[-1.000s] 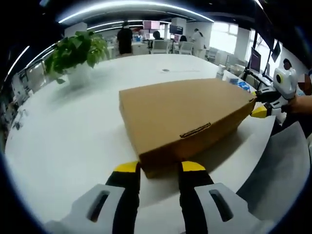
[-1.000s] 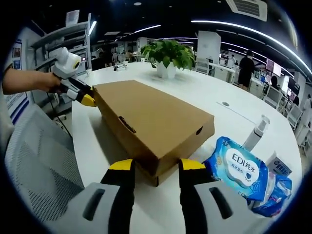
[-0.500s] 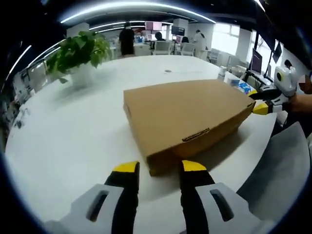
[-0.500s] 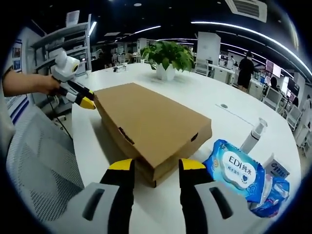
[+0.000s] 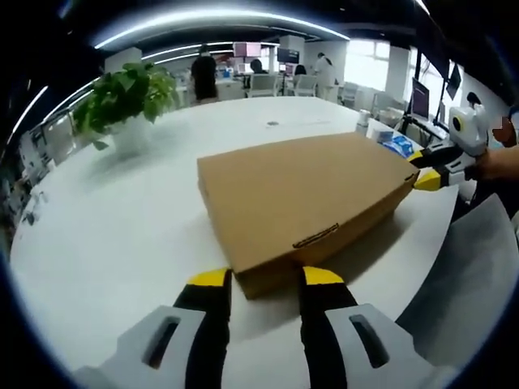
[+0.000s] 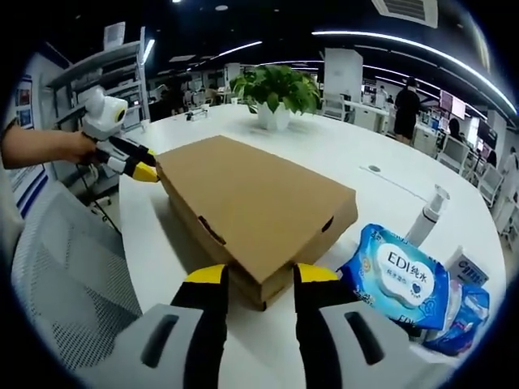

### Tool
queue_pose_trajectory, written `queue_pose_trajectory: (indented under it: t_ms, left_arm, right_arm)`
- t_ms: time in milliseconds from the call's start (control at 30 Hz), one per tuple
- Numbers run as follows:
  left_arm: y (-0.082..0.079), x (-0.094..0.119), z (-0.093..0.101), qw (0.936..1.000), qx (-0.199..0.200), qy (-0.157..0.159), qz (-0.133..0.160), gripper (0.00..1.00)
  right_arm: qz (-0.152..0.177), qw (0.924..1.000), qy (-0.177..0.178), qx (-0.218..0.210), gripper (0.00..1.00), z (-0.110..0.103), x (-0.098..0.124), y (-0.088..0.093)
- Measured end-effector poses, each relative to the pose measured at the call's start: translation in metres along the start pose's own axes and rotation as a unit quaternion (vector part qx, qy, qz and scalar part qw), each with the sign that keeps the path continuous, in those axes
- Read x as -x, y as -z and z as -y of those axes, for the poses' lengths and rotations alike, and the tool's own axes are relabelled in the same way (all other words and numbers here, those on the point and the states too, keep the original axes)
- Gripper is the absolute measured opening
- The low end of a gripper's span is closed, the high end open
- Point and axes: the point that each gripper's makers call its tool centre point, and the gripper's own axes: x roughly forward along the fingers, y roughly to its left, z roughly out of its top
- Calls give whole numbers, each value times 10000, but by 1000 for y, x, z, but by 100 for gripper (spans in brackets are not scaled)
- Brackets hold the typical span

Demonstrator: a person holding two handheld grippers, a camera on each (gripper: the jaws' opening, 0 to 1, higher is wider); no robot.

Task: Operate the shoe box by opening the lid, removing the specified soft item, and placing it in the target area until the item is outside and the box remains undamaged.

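A flat brown cardboard shoe box (image 5: 308, 190) lies on the white table (image 5: 122, 235) with its lid down. My left gripper (image 5: 266, 279) is open, and the box's near corner sits between its yellow-tipped jaws. My right gripper (image 5: 422, 168) is at the far right corner. In the right gripper view the same box (image 6: 251, 198) has its near corner between the open jaws of my right gripper (image 6: 261, 277). My left gripper (image 6: 148, 163), held by a hand, touches the box's far left corner. What is inside the box is hidden.
A blue pack of wet wipes (image 6: 397, 279), a spray bottle (image 6: 427, 217) and more packets (image 6: 466, 304) lie right of the box. A potted plant (image 6: 276, 89) stands further back on the table. A grey mesh chair (image 6: 65, 275) is at the table's edge. People stand far off.
Both cameras have shifted slightly and the box's near corners sit a bit deeper between the jaws. The lid stays down and both grippers keep their corners.
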Motion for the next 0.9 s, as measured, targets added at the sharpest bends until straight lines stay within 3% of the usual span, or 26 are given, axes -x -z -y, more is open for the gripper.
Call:
queue_pose_trajectory:
  t_ms: [433, 900]
  left_arm:
    - [0, -7, -2, 9999, 83, -5, -103, 31]
    - [-16, -26, -9, 9999, 54, 19, -158, 31]
  right_arm:
    - [-46, 10000, 5, 59, 29, 5, -4, 0]
    - [-92, 10000, 23, -15, 29, 24, -16, -5]
